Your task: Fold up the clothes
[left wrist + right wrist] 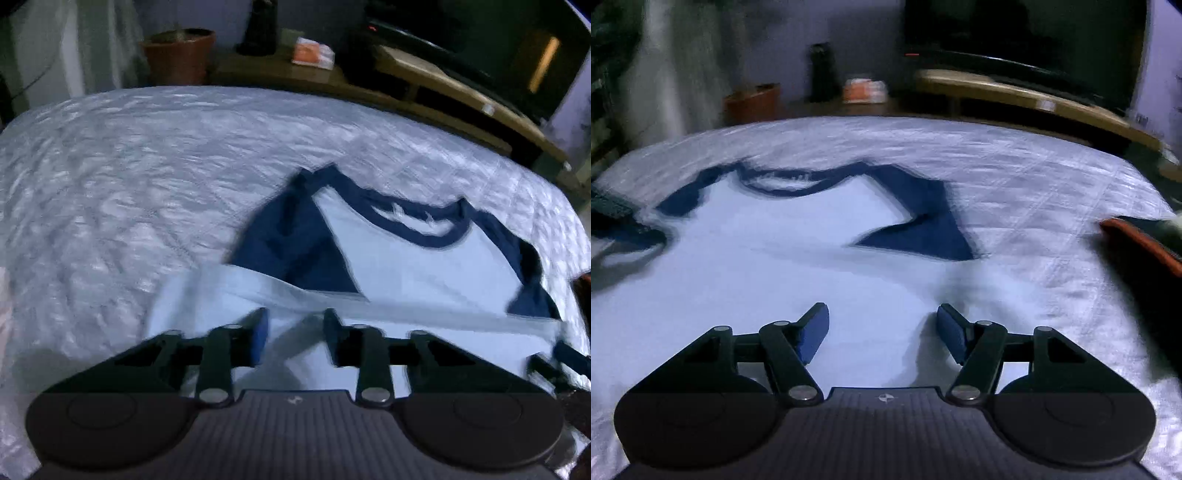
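A white raglan T-shirt (413, 266) with navy sleeves and a navy collar band is lying on a quilted pale bedspread (110, 177), its neckline pointing away from both cameras and its lower part nearest them. The step in hand appears to be the taking-up of the hem for a first fold. The left tool (295, 334) is sitting low over the hem region with its jaws partly parted; a raised ridge of white cloth is rising between the fingers, but whether the pads are actually pinching it cannot be told through the motion blur. The right tool (882, 332) is hovering with its jaws standing wide apart and holding nothing, white cloth lying just beneath and ahead of it, the shirt's edge running close by its right finger. One navy sleeve (923, 229) is lying folded inward over the body. The next move probably calls for both tools closing on the hem at matching points, well apart across the shirt's width, so the fold is carried evenly toward the collar (417, 225).
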A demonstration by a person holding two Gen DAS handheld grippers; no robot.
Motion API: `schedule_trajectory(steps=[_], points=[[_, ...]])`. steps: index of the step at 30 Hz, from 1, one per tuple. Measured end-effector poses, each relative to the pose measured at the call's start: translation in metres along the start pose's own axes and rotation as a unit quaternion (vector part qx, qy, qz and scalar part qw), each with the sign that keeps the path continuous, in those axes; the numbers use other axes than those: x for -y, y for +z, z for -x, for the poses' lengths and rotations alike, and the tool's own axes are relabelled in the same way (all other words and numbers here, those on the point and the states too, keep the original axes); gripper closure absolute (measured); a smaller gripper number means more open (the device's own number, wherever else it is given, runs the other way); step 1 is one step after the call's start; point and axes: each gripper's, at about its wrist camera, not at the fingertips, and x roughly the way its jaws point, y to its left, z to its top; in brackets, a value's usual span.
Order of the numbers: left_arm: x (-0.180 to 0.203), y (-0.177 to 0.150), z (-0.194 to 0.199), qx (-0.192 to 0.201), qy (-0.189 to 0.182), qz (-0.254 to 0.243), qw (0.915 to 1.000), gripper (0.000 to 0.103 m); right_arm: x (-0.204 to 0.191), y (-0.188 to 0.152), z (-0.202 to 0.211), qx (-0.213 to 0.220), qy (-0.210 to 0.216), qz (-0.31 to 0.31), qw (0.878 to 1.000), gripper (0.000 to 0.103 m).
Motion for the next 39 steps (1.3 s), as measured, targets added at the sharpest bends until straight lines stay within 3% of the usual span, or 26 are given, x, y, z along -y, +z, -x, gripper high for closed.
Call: schedule_trajectory(steps=[1,2,3,5,8,10,14,16,19,24,26,28,31,34,35,39], points=[[-0.004,0.001,0.004,0.011,0.013,0.005,0.9998,0.077,0.007,0.001,0.001,0.005,-0.009,-0.013,1.000,0.067],[-0.008,0.003,0.008,0.021,0.026,0.010,0.9994,0.074,0.012,0.002,0.003,0.009,-0.019,-0.024,0.999,0.067],[-0.011,0.005,0.012,0.029,0.030,0.016,0.9990,0.071,0.012,0.002,0.005,0.017,-0.029,-0.027,0.999,0.061],[-0.012,0.005,0.017,0.033,0.022,0.017,0.9991,0.070,0.008,0.003,0.010,0.032,-0.034,-0.024,0.999,0.037],[-0.007,0.001,0.015,0.021,0.005,-0.002,0.9998,0.065,0.011,0.004,0.006,0.028,-0.030,-0.031,0.999,0.035],[-0.003,-0.004,0.008,0.005,0.014,-0.023,0.9996,0.064,0.019,0.005,-0.001,0.020,-0.043,-0.049,0.998,0.035],[-0.017,-0.002,0.001,-0.006,0.019,0.014,0.9997,0.066,0.036,0.006,0.003,0.035,-0.072,-0.083,0.993,0.034],[-0.029,0.001,0.004,-0.006,0.018,0.048,0.9987,0.067,0.029,0.006,0.010,0.051,-0.061,-0.061,0.995,0.033],[-0.042,0.004,0.010,0.004,0.069,0.071,0.9951,0.063,0.012,0.004,0.016,0.064,-0.033,-0.024,0.997,0.025],[-0.069,0.008,0.029,0.008,0.060,0.131,0.9895,0.061,-0.017,-0.004,0.032,0.071,-0.006,0.042,0.997,0.025],[-0.075,0.006,0.038,0.006,0.053,0.139,0.9889,0.058,-0.036,-0.008,0.045,0.081,0.023,0.071,0.994,0.025],[-0.081,0.002,0.045,0.002,0.041,0.148,0.9881,0.055,-0.061,-0.015,0.060,0.090,0.060,0.113,0.988,0.025],[-0.093,-0.010,0.051,-0.019,0.022,0.162,0.9863,0.054,-0.112,-0.036,0.083,0.096,0.122,0.213,0.965,0.023],[-0.097,-0.024,0.055,-0.037,0.016,0.147,0.9883,0.054,-0.154,-0.065,0.094,0.091,0.124,0.324,0.933,0.022],[-0.097,-0.028,0.058,-0.039,0.015,0.130,0.9906,0.054,-0.160,-0.069,0.095,0.086,0.121,0.339,0.929,0.022],[-0.090,-0.041,0.076,-0.019,0.032,0.021,0.9991,0.055,-0.144,-0.053,0.102,0.086,0.102,0.311,0.941,0.023]])
